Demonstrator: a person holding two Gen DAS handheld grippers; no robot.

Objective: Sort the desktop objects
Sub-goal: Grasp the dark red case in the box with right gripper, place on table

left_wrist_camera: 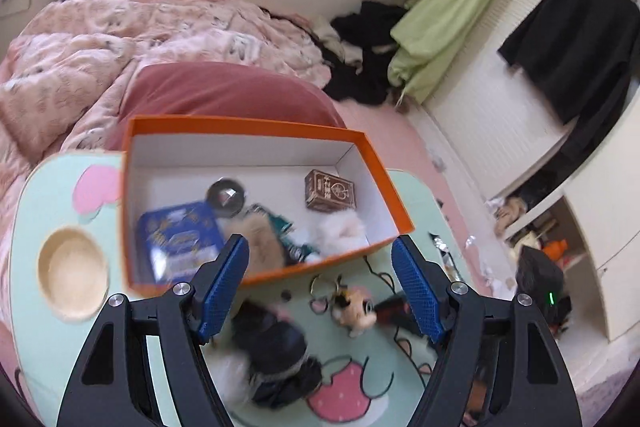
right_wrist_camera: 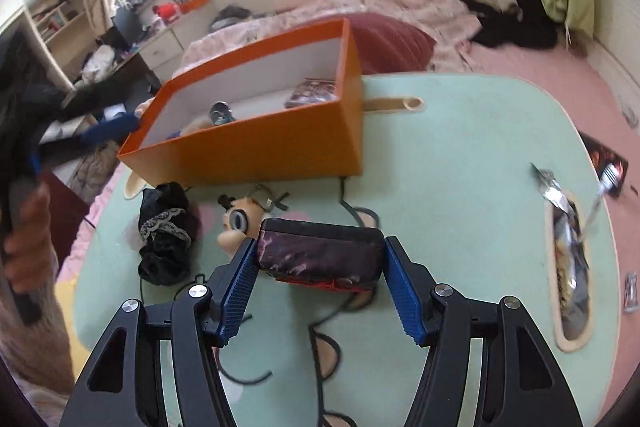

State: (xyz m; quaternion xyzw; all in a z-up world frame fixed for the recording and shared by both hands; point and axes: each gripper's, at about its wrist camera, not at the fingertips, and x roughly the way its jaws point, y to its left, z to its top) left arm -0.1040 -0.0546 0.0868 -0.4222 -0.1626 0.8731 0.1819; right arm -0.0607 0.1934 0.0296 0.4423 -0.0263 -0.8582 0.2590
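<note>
Mint-green table [right_wrist_camera: 460, 147] carries an orange box [right_wrist_camera: 256, 147]; right gripper [right_wrist_camera: 320, 263] clamps a dark marbled case [right_wrist_camera: 320, 255] above the tabletop, near the box; left gripper [left_wrist_camera: 320, 283] gapes wide, empty.

I see bare surface [right_wrist_camera: 460, 147] to the right of the orange box [right_wrist_camera: 256, 151], open for passage. In front of the box, black cloth [right_wrist_camera: 164, 231], a doll keychain [right_wrist_camera: 236, 223] and a cable [right_wrist_camera: 352, 211] crowd the way. A foil wrapper [right_wrist_camera: 568, 227] blocks the right edge.

No wording can be read; print on the brown card box [left_wrist_camera: 329, 190] and blue tin [left_wrist_camera: 180, 239] is blurred.
</note>
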